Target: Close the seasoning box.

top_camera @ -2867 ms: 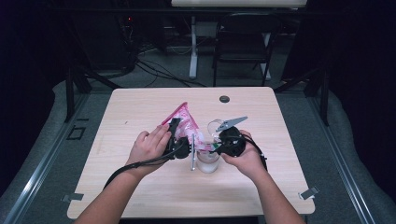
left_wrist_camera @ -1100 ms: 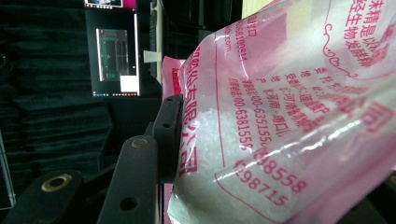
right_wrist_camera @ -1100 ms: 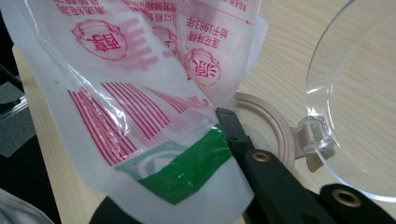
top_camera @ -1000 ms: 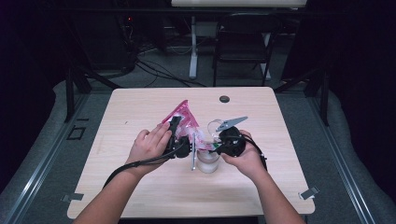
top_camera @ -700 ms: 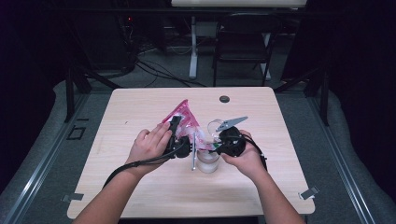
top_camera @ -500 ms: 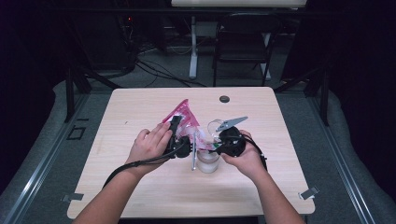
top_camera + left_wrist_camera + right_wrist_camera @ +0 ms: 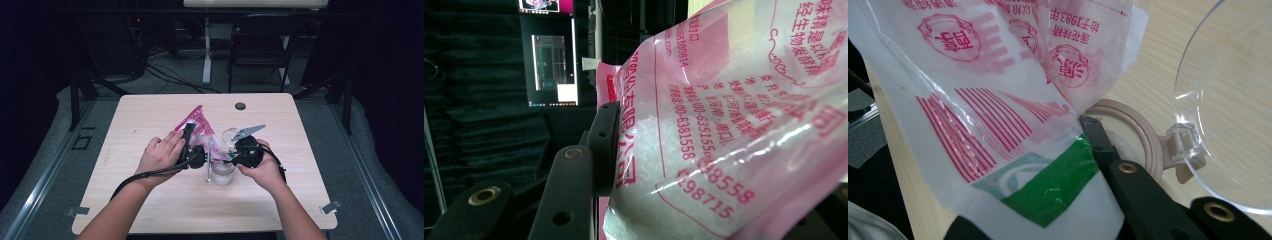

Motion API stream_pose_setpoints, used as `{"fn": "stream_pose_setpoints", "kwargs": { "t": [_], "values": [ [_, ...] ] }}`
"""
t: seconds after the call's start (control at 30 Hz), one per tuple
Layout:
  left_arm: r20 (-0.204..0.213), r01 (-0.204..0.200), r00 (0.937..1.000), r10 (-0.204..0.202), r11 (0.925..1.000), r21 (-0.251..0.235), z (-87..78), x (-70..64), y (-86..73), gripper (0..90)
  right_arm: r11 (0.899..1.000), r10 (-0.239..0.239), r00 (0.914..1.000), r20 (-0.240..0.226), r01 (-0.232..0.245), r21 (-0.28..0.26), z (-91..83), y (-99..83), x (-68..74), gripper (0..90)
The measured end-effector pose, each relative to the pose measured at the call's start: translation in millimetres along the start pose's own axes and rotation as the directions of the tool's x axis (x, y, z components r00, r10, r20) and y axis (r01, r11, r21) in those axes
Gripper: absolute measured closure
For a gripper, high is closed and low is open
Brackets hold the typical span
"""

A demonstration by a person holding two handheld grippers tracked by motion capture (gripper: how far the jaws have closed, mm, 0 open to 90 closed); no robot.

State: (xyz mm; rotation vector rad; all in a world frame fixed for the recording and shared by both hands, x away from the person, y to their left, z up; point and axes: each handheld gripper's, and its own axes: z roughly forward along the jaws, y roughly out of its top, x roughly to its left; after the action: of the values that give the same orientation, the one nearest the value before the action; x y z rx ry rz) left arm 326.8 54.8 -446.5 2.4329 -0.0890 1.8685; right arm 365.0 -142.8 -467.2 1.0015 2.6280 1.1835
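left gripper (image 7: 192, 150): jaws clamped on pink printed plastic bag of white granules (image 7: 196, 125) | right gripper (image 7: 235, 155): jaws pinching bag's lower edge | bag tilted over clear lidded jar (image 7: 222, 170) mid light wooden tabletop (image 7: 150, 115)

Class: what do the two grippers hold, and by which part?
Both hold the pink bag: left gripper at its side, right gripper at its open end.
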Motion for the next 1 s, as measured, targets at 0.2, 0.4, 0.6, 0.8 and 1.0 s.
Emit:
{"fn": "stream_pose_setpoints", "kwargs": {
  "t": [0.2, 0.4, 0.6, 0.8, 1.0],
  "values": [
    [0.003, -0.004, 1.0000, 0.004, 1.0000, 0.002, 0.3, -0.3, 1.5, 62.4, 1.000, 0.001, 1.0000, 0.001, -0.001, 0.000, 0.2, -0.4, -1.1, 90.0],
    [0.007, -0.009, 0.9999, 0.009, 1.0000, 0.004, 0.8, -2.1, 3.2, 62.4, 1.000, 0.007, 1.0000, 0.004, -0.007, 0.007, 0.8, -1.3, -2.7, 90.0],
    [0.020, 0.001, 0.9998, -0.001, 1.0000, 0.001, 2.8, -7.0, 1.9, 62.4, 1.000, 0.005, 0.9999, 0.012, -0.005, 0.018, 2.3, -1.9, -3.3, 90.0],
    [0.024, -0.004, 0.9997, 0.004, 0.9999, 0.010, 4.1, -8.5, -0.8, 62.3, 1.000, 0.000, 0.9998, 0.021, 0.000, 0.026, 5.8, -2.5, -2.3, 90.0],
    [0.023, -0.010, 0.9997, 0.010, 0.9999, 0.008, 3.7, -8.2, -2.8, 61.9, 1.000, -0.001, 0.9999, 0.014, 0.001, 0.029, 7.1, -1.8, -1.1, 90.0]
  ]
}}
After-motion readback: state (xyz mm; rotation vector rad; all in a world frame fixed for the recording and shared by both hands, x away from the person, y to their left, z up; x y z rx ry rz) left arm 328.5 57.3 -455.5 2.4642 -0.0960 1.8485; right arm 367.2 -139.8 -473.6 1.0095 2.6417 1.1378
